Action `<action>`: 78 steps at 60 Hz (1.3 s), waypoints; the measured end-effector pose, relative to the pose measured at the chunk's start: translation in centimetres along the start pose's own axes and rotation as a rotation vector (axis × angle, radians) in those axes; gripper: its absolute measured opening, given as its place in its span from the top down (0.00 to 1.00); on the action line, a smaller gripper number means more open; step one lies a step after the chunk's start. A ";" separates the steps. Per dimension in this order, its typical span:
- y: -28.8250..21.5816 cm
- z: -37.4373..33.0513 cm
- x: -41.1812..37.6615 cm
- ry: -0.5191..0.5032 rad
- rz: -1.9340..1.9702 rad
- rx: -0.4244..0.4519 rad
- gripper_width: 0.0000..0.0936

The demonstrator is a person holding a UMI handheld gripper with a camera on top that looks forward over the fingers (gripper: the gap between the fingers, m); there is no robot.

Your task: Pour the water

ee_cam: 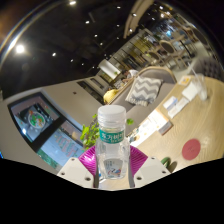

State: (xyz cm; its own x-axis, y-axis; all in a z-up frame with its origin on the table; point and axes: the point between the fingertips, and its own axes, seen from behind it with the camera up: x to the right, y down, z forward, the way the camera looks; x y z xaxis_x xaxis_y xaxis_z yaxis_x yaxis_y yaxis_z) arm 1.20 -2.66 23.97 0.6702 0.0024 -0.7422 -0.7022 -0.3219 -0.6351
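A clear plastic water bottle (112, 140) with a white cap and a green-and-white label stands upright between my fingers. Both magenta pads (91, 159) press on its sides. My gripper (112, 166) is shut on the bottle and holds it up above the table; the whole view is tilted. The bottle's bottom is hidden below the fingers.
A light wooden table (185, 125) lies beyond to the right, with a pink round thing (191, 150) and a white box (172, 106) on it. A chair with a zigzag cushion (146, 90) stands behind. Green leaves (92, 131) and a framed picture (36, 119) are to the left.
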 end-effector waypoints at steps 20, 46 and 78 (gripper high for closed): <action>-6.4 -0.8 15.1 0.325 -0.668 0.052 0.57; 0.7 0.4 26.2 0.357 -0.740 -0.039 0.55; 1.7 -8.4 23.5 0.554 -0.667 -0.230 0.09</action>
State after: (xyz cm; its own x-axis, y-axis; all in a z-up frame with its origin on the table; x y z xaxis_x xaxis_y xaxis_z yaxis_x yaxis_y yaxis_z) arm 17.75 -11.06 7.28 0.9834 -0.1809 0.0133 -0.0994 -0.5989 -0.7946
